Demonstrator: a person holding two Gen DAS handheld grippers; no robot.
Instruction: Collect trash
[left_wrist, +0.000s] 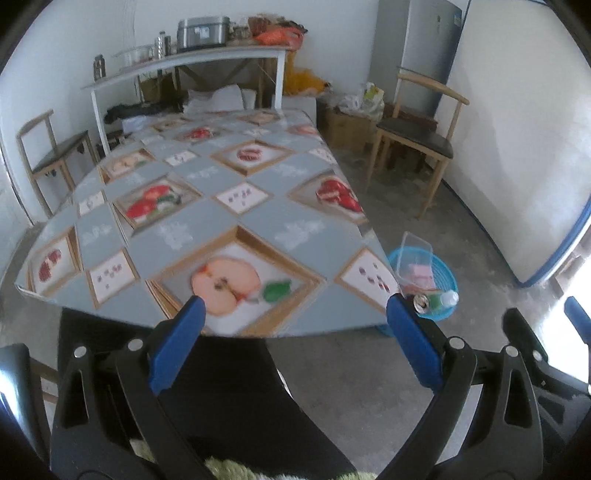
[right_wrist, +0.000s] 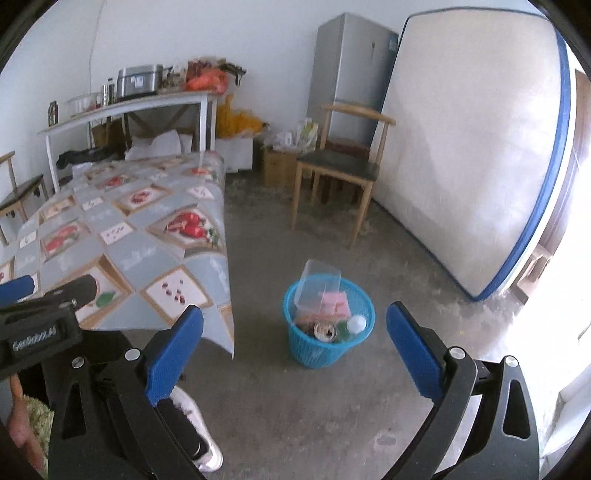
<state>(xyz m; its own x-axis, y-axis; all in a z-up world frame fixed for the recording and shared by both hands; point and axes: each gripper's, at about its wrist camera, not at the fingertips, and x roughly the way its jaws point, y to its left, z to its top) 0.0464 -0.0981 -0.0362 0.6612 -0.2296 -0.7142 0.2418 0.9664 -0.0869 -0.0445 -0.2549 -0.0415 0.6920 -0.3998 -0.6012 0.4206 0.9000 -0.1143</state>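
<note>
Both tools stood wide open and held nothing. The left tool (left_wrist: 295, 314) hung over the near edge of the surface (left_wrist: 207, 173) with its fruit-picture cloth. The right tool (right_wrist: 295, 325) pointed down at the floor (right_wrist: 332, 406). The blue basket (right_wrist: 317, 354) sat on the floor just beside the surface's corner, ahead of the right tool. In it lay a clear box (right_wrist: 314, 284), a can (right_wrist: 325, 330), a bottle (right_wrist: 356, 323) and pink wrappers (right_wrist: 338, 302).

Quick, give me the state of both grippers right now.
Left gripper: open, nothing between its pads.
Right gripper: open, holding nothing; the blue basket stands on the floor beyond it.
</note>
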